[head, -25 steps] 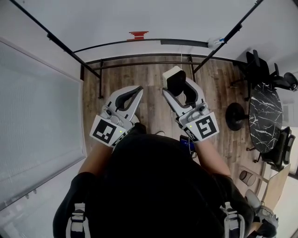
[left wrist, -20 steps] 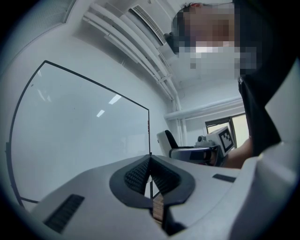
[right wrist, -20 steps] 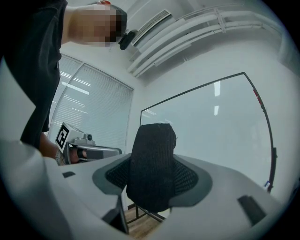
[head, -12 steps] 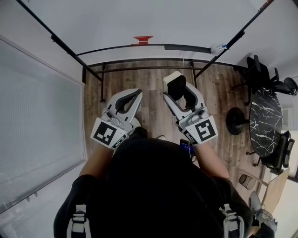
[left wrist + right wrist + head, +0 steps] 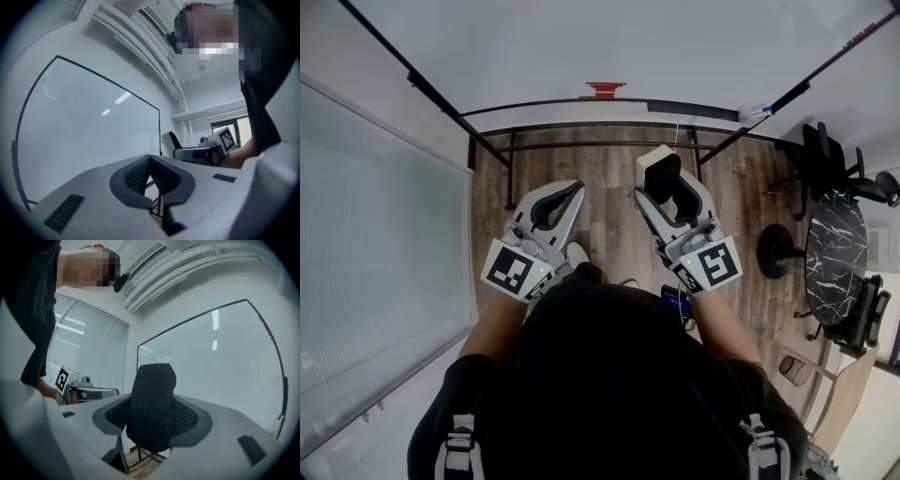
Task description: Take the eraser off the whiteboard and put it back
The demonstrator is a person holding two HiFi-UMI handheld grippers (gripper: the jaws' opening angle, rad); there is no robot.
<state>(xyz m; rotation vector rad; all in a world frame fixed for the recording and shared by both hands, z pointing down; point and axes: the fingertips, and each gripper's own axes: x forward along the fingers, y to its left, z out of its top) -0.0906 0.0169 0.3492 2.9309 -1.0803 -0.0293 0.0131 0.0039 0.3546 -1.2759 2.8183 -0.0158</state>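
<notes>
Right gripper: my right gripper (image 5: 672, 195) is level and aimed at the board. Its jaws stand wide and are clamped on the eraser.
Eraser: the white-backed block eraser with a black felt face (image 5: 656, 167) is off the board and upright between my right jaws. In the right gripper view the dark felt (image 5: 152, 404) fills the gap between the ribbed pads and rises above them.
Left gripper: my left gripper (image 5: 572, 190) sits beside the right one and is also level. Its jaws are pressed together at the tips, with nothing between them, and the left gripper view shows the ribbed pads (image 5: 138, 174) meeting in a point.
Whiteboard: the large white board with a thin black frame (image 5: 628, 47) stands in front of both grippers and apart from them. A small red piece (image 5: 605, 89) sits at its edge in the head view.
Stand: black metal bars (image 5: 581, 145) run below the board, over the brown wooden plank floor (image 5: 605, 187).
Left side: a window with pale horizontal blinds (image 5: 375, 244).
Right side: a round black table with white marble veining (image 5: 834, 244), with dark chairs around it.
</notes>
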